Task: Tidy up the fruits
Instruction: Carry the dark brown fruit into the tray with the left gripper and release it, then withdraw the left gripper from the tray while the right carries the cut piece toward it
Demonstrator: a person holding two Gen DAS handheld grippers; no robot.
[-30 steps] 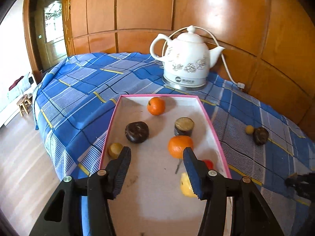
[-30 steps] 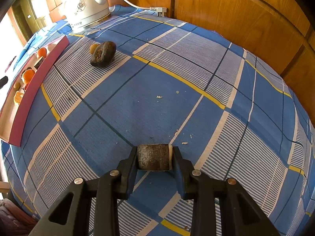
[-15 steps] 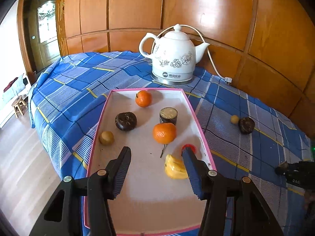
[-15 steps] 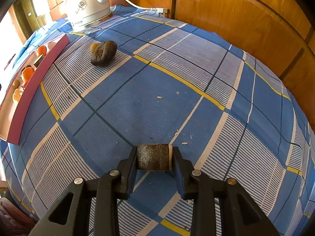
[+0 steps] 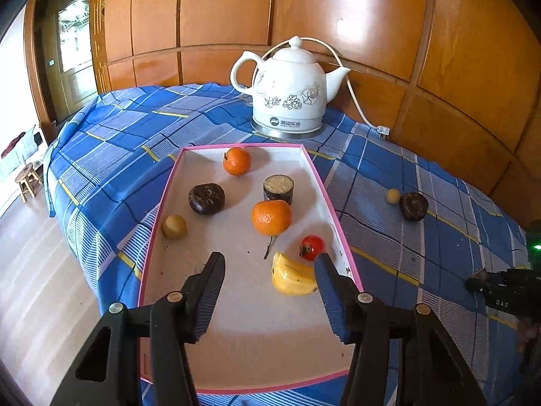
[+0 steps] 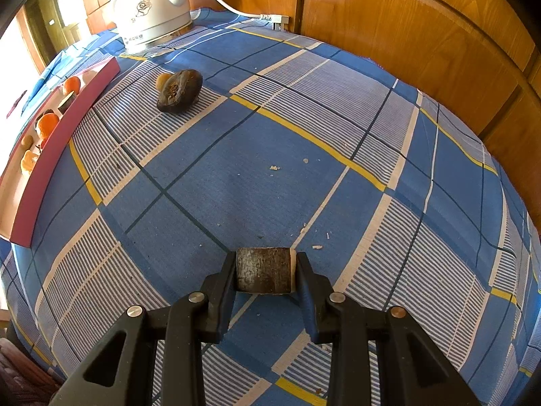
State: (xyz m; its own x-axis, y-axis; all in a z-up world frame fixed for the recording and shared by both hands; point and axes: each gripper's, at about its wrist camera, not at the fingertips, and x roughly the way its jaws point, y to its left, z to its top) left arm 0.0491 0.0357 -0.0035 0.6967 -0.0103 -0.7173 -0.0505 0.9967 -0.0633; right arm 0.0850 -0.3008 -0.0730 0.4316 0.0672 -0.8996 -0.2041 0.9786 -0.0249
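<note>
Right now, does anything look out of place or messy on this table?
Yes. A dark round fruit and a small tan one touching it still lie on the blue checked cloth, outside the pink-rimmed tray. Pale crumbs are scattered on the cloth. The right gripper clamps a dark cut chunk.

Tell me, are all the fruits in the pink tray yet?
Not yet. Seven pieces already lie in the pink tray, among them two oranges, a banana and a small red fruit. The right gripper is shut on a dark cut chunk over the cloth. Still out on the blue cloth: a dark brown fruit with a small tan one touching it. The left gripper is open and empty.
</note>
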